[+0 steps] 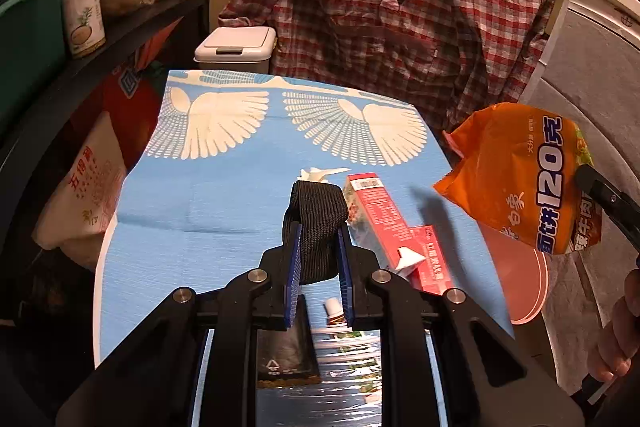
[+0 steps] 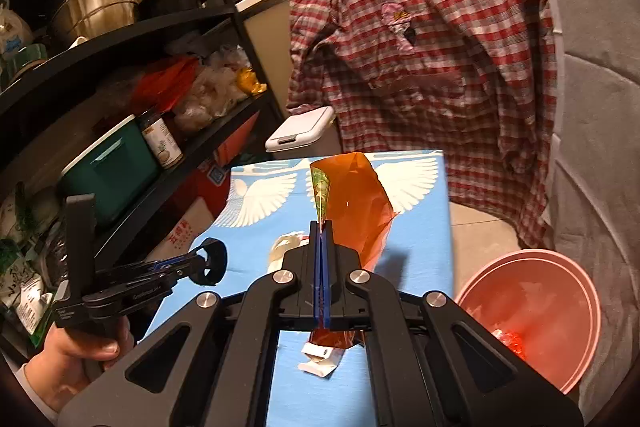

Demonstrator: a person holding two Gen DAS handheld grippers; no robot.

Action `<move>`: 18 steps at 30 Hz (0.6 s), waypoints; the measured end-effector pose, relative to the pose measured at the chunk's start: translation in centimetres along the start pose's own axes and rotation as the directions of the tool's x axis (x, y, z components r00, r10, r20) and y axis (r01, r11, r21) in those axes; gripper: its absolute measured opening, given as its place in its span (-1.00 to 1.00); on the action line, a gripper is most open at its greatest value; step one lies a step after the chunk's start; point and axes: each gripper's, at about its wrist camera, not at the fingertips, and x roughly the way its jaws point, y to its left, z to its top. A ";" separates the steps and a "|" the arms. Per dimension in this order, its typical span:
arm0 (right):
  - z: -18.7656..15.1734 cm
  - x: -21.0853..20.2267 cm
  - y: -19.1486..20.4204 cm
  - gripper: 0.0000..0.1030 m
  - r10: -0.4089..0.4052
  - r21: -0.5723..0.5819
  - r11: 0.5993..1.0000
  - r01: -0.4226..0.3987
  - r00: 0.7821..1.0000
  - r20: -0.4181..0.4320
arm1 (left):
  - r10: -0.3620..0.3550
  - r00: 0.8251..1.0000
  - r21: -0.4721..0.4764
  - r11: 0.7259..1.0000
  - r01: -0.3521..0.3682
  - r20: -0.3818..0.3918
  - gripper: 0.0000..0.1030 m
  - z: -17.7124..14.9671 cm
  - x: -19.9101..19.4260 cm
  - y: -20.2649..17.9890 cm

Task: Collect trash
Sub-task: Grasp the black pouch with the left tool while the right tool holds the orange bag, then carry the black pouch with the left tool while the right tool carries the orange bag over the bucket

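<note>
Both hands loaded right now. My right gripper (image 2: 322, 227) has its blue pads pinched fully together on the edge of the orange noodle packet (image 1: 520, 179), which hangs in the air off the right edge of the blue bird-print table (image 1: 224, 203), above the pink basin (image 2: 560, 267) on the floor. My left gripper (image 1: 318, 247) is closed down to a narrow gap around a folded black strap (image 1: 316, 223), held clear above the middle of the table.

How far along? The basin already has something red and crinkly (image 2: 510, 341) lying in it, so I judge collecting has begun (what that piece is, I can't make out). Neither of my two pieces is dropped yet.

Left on the table: the red carton (image 1: 380, 211) near the right edge with its white flap torn open, a crumpled white tissue (image 1: 320, 173) just beyond the strap, a small tube (image 1: 333, 309) and shiny wrappers (image 1: 344, 351) at the near edge under my left gripper. Plenty to go, I reckon.
</note>
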 end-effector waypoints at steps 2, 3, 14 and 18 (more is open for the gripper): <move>0.1 -0.1 -0.3 -0.98 -0.016 0.003 1.000 0.016 1.000 0.004 | 0.001 1.000 0.006 1.000 -0.001 0.005 -0.67 0.0 -0.1 -0.4; 0.1 -0.2 -0.6 -0.98 -0.026 0.009 1.000 0.026 1.000 0.006 | 0.002 1.000 0.008 1.000 -0.002 0.007 -0.67 0.0 -0.1 -0.7; 0.4 -1.5 -2.2 -0.98 -0.089 0.009 0.996 0.089 0.995 0.038 | -0.009 1.000 0.033 0.999 0.008 0.016 -0.67 0.4 0.7 -4.1; 0.4 -1.9 -3.3 -0.98 -0.112 0.015 0.994 0.111 0.993 0.043 | -0.012 1.000 0.042 0.999 0.012 0.014 -0.67 0.4 1.1 -4.9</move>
